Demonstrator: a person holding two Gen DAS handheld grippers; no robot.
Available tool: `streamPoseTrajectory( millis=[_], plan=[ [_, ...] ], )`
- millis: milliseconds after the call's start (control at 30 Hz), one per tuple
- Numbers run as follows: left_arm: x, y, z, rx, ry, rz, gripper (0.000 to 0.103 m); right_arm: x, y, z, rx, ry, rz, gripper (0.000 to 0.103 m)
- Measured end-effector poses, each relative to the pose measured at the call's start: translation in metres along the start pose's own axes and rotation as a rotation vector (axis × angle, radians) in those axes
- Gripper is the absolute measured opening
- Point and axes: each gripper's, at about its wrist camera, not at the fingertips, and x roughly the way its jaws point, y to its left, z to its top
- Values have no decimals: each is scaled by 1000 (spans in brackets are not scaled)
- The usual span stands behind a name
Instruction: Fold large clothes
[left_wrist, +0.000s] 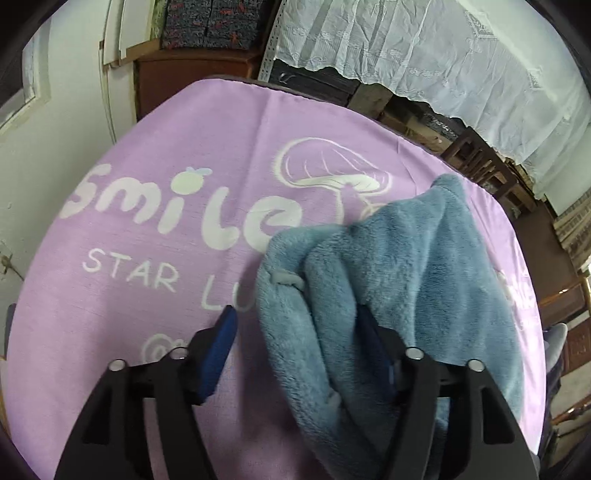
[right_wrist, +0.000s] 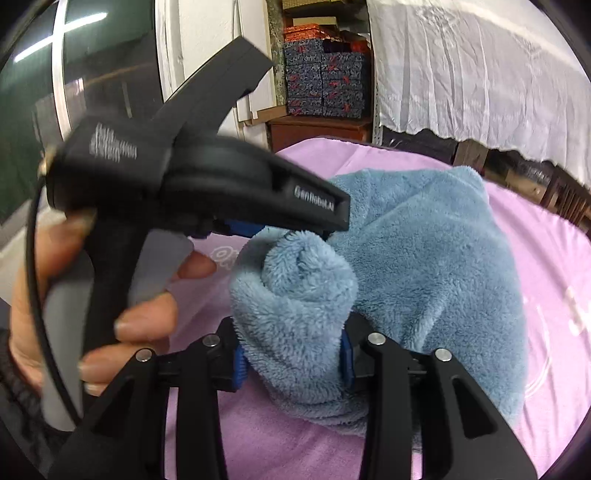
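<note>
Gripping one blue fleece garment (right_wrist: 424, 258), right claw (right_wrist: 291, 358); left claw (left_wrist: 295, 332) agape; one lilac cloth (left_wrist: 166, 147).

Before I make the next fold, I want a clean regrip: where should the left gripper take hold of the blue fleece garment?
Probably the thick rolled edge of the blue fleece garment, coming from the near side over the purple cloth. That hem stands raised and bunched between the open left gripper, while the right gripper pinches the neighbouring roll.

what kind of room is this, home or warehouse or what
Probably a lived-in storage room at home: stacked patterned boxes on a wooden cabinet, a white lace curtain, and a table under a purple printed cloth.
</note>
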Motion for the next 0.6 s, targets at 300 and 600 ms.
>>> streamPoseTrajectory(
  millis=[300,600],
  plan=[
    [-21,1,-2,-6,-49,59,72,-49,-20,-5,8,-68,156,74],
    [-83,8,-3,-85,-196,-49,69,-101,-62,-3,59,-211,145,66]
  ],
)
